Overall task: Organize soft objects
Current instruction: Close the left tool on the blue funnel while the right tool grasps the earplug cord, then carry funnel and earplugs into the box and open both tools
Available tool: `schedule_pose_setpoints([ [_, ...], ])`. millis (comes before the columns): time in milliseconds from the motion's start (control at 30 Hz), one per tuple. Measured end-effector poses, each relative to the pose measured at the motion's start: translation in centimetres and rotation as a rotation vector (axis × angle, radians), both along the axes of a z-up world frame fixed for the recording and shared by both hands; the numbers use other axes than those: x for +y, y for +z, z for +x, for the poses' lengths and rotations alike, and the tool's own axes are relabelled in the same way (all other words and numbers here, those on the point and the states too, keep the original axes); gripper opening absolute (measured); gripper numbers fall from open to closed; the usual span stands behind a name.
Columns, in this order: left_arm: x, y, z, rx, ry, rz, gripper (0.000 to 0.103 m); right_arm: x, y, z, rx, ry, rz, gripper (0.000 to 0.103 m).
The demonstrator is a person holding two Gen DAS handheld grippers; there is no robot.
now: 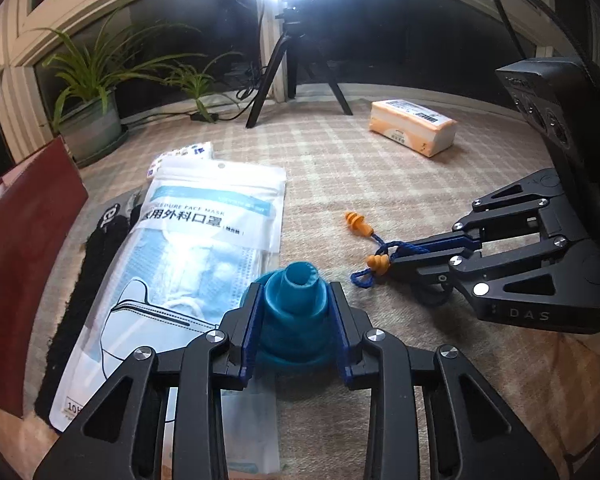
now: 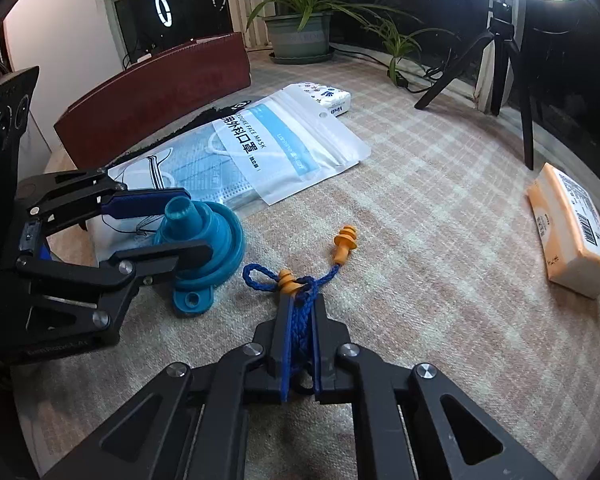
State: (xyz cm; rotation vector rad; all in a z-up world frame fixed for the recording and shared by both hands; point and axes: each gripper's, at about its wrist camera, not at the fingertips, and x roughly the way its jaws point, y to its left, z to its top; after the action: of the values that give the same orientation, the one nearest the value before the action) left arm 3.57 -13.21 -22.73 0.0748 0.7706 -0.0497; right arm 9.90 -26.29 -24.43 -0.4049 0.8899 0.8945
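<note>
The left tool (image 1: 296,308) has its blue pads pressed against both sides of a teal collapsible funnel (image 1: 296,300), which sits low in the centre of the left wrist view, its narrow spout pointing up. In the right wrist view the same funnel (image 2: 204,240) rests at centre left, its hanging tab flat on the checked cloth surface (image 2: 440,240).

The right tool (image 2: 302,304) is clamped tight on a bunched blue cord (image 2: 300,320). Two orange earplugs are tied to that cord: one (image 2: 288,282) lies just at the fingertips, the other (image 2: 344,244) lies a little further up the frame on bare cloth.

Left of the funnel, a face mask pack (image 1: 204,248) lies flat, its lower right edge touching the funnel's base. A black strip of fabric (image 1: 96,256) runs along the pack's far left edge, beside a dark red board (image 1: 24,264).

A small printed tissue packet (image 2: 332,96) peeks out from behind the pack's top edge.

To the right the cloth is open up to an orange tissue pack (image 2: 572,236) near the right edge. A tripod (image 1: 284,68) and a potted plant (image 1: 92,120) stand along the upper rim.
</note>
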Motion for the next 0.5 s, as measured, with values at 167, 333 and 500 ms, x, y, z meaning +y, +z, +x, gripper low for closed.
schedule_pose_setpoints([
  [167,0.0,-0.1,0.2,0.003,-0.001,-0.009,0.030,-0.8,0.3,0.3,0.003,-0.048,0.028,0.006],
  [333,0.3,0.1,0.1,-0.006,0.001,-0.030,0.030,-1.5,0.6,0.6,-0.007,-0.081,0.045,0.006],
  [500,0.8,0.8,-0.1,-0.022,0.008,-0.058,0.030,-2.0,0.7,0.7,-0.006,-0.097,0.052,0.006],
])
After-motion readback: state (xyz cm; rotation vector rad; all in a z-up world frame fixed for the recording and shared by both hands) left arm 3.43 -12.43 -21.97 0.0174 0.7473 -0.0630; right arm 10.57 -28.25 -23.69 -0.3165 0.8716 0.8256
